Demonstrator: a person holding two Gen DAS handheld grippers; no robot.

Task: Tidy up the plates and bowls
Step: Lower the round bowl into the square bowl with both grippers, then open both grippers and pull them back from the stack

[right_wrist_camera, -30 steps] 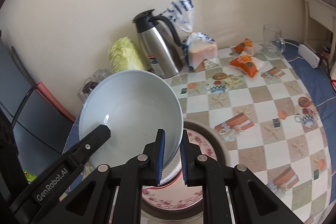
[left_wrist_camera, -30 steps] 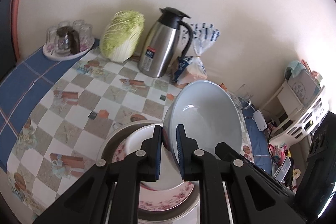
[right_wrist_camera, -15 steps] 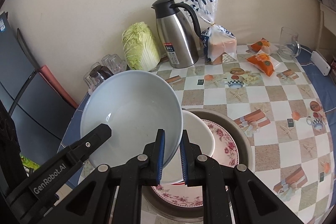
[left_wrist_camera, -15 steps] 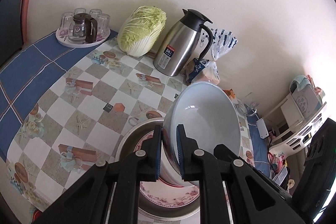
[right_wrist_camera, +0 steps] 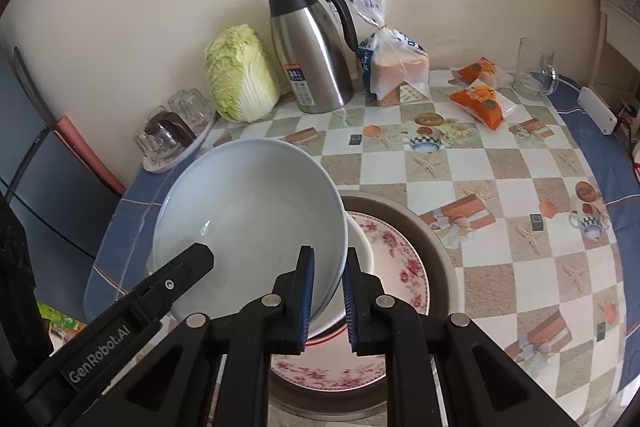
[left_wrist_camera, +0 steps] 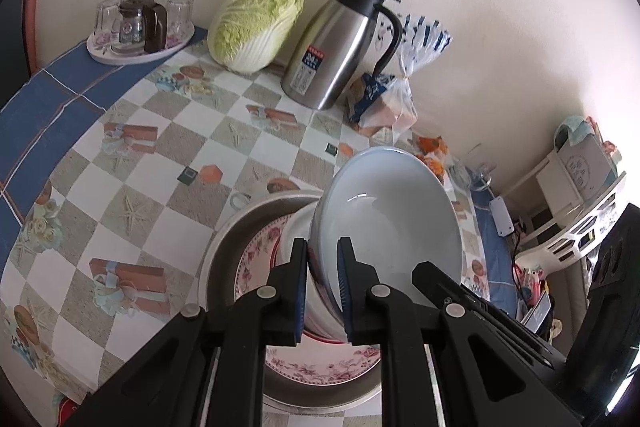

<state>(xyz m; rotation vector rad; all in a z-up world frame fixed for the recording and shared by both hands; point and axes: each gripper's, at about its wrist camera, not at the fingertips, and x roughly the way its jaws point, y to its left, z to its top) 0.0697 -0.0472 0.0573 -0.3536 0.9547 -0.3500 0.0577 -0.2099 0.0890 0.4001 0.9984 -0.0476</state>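
Both grippers hold one large pale blue bowl by opposite sides of its rim. My left gripper is shut on its left rim; my right gripper is shut on its right rim, and the bowl also shows in the right wrist view. The bowl hangs low over a white bowl that sits on a floral plate inside a grey metal basin. The floral plate and basin also show in the left wrist view. Whether the blue bowl touches the white bowl is hidden.
Along the wall stand a napa cabbage, a steel thermos jug, a bagged bread loaf and a tray of glasses. Orange snack packs and a glass mug lie at the right. A white rack stands beyond the table edge.
Both grippers have lowered the blue bowl toward the white bowl in the basin. The view has tipped down, so more of the table shows.
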